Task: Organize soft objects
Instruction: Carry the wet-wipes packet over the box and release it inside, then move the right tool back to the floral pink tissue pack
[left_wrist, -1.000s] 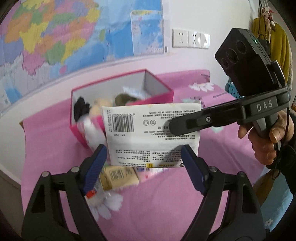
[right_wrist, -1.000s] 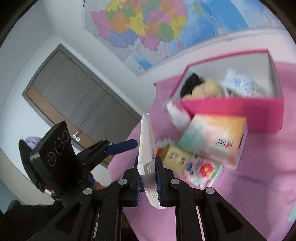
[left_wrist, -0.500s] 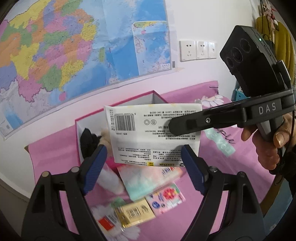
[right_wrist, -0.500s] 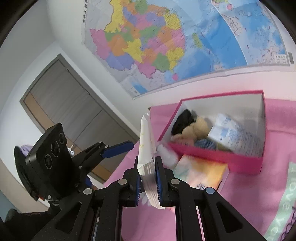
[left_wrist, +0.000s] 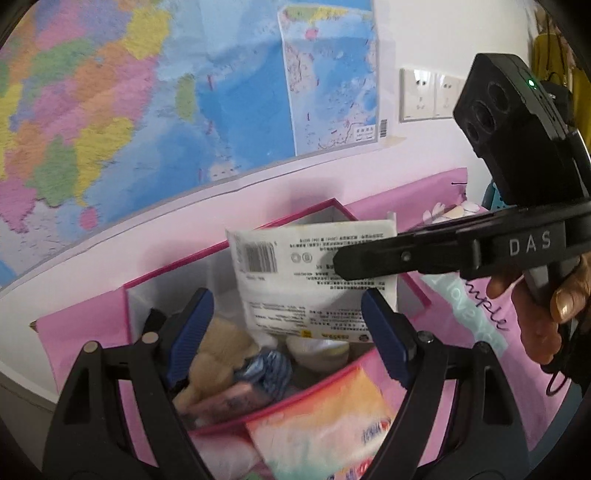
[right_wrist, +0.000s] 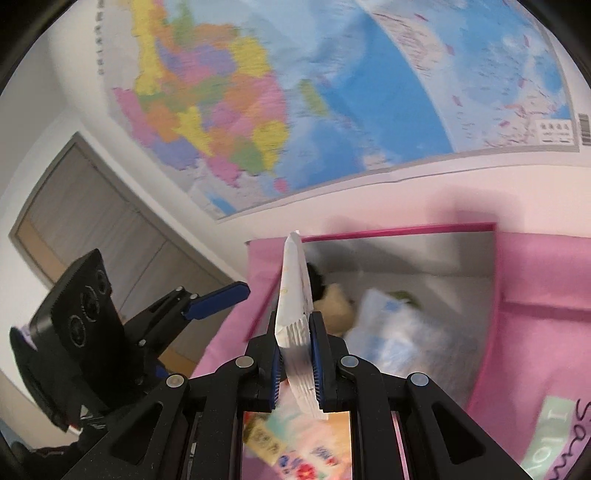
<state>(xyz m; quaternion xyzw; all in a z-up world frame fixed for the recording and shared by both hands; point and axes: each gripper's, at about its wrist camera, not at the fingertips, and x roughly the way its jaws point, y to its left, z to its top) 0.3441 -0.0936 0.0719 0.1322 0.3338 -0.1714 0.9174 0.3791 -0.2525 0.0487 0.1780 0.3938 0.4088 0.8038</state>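
Observation:
A flat white packet (left_wrist: 295, 280) with a barcode hangs over the open pink box (left_wrist: 166, 273). My right gripper (left_wrist: 354, 260) reaches in from the right, shut on the packet's right edge. In the right wrist view the packet (right_wrist: 293, 280) stands edge-on between the pads of the right gripper (right_wrist: 296, 343). My left gripper (left_wrist: 288, 332) is open, just in front of the packet, with nothing gripped. It shows as a blue finger (right_wrist: 218, 295) at the left of the right wrist view. The box (right_wrist: 406, 229) holds a beige plush (left_wrist: 221, 343), a blue striped cloth (left_wrist: 269, 369) and a white-blue pack (right_wrist: 399, 332).
A colourful soft pack (left_wrist: 325, 424) leans at the box's near wall on the pink cloth (left_wrist: 461, 332). A large map (left_wrist: 147, 110) and wall sockets (left_wrist: 424, 96) are behind the box. A person's hand (left_wrist: 554, 306) holds the right gripper. A grey door (right_wrist: 92, 221) stands far left.
Both grippers have moved forward towards the wall, carrying the packet from in front of the box to above its open top. The loose packs on the cloth have dropped out of view below.

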